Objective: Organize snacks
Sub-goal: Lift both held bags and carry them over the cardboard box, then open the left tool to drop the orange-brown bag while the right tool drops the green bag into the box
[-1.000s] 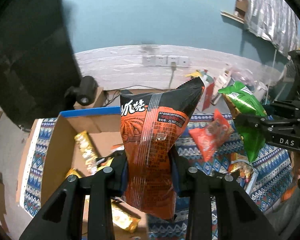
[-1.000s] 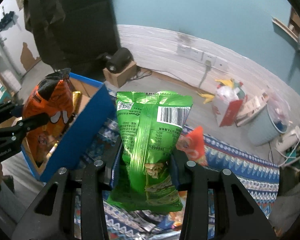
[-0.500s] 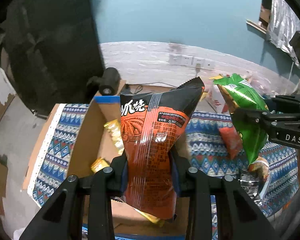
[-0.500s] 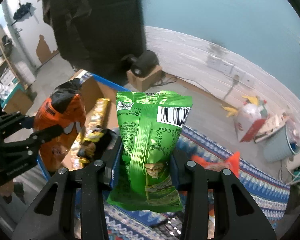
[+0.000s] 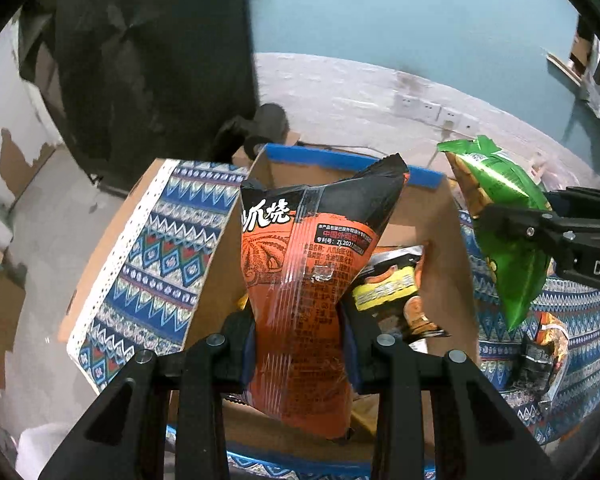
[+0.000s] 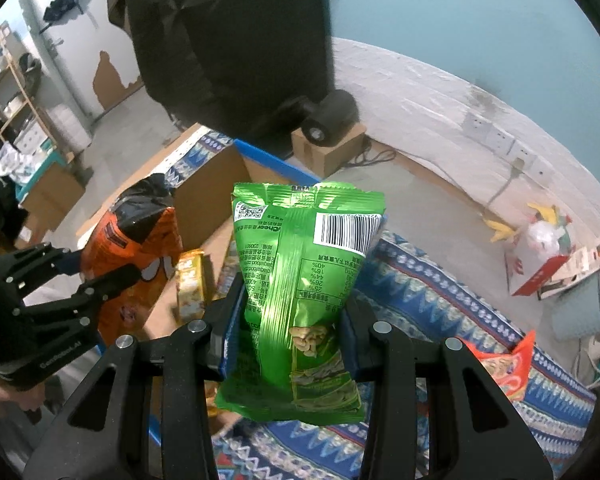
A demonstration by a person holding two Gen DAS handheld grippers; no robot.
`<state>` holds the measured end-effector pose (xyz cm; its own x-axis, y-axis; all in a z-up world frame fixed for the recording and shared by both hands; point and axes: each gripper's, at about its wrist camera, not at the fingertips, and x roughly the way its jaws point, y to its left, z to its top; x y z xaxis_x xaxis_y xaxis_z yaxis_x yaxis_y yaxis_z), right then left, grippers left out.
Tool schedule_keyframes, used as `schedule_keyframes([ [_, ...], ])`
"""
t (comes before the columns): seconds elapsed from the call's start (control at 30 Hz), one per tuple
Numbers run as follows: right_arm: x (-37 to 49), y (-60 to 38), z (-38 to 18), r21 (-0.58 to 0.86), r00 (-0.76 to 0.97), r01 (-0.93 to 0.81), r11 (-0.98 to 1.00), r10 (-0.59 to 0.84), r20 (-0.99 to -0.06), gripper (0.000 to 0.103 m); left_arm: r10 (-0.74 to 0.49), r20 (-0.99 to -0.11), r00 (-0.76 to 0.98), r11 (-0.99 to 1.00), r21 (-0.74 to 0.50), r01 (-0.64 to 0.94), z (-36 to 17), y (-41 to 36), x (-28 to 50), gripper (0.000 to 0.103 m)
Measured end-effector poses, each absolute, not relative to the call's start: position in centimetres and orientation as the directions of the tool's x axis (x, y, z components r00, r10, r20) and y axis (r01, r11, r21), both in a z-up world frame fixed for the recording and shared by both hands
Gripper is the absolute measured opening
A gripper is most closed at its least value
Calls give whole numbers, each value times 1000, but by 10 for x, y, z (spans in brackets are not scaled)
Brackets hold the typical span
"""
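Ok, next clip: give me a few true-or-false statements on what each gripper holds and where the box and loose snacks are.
1. The left gripper is shut on an orange bag. True.
2. The right gripper is open. False: it is shut on a green bag.
3. The cardboard box already holds snacks. True.
4. The box has a red rim. False: the rim is blue.
5. A red packet lies on the patterned cloth. True.

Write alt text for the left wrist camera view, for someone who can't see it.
The left gripper clamps an orange and black snack bag above an open cardboard box holding other snacks. At right, the right gripper holds a green snack bag over a patterned cloth.
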<state>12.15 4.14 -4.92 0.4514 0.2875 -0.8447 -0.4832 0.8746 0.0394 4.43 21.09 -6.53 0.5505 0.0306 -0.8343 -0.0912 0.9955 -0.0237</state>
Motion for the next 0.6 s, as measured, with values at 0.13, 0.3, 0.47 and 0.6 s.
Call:
schedule_keyframes([
  [0.13, 121, 61, -58, 37, 434, -499, 866, 287, -854, 39, 37, -844, 535, 993, -29, -115, -73, 222, 45, 36],
  [0.3, 124, 73, -71, 54, 404, -506, 861, 292, -867, 39, 48, -860, 508, 991, -23, -134, -84, 229, 48, 36],
  [0.47, 128, 77, -77, 74, 383, -504, 861, 299, -874, 39, 18, -883, 469, 985, -65, -160, -94, 238, 50, 36],
  [0.6, 131, 78, -79, 86, 373, -505, 859, 306, -876, 40, 34, -887, 460, 979, -63, -194, -94, 244, 50, 50],
])
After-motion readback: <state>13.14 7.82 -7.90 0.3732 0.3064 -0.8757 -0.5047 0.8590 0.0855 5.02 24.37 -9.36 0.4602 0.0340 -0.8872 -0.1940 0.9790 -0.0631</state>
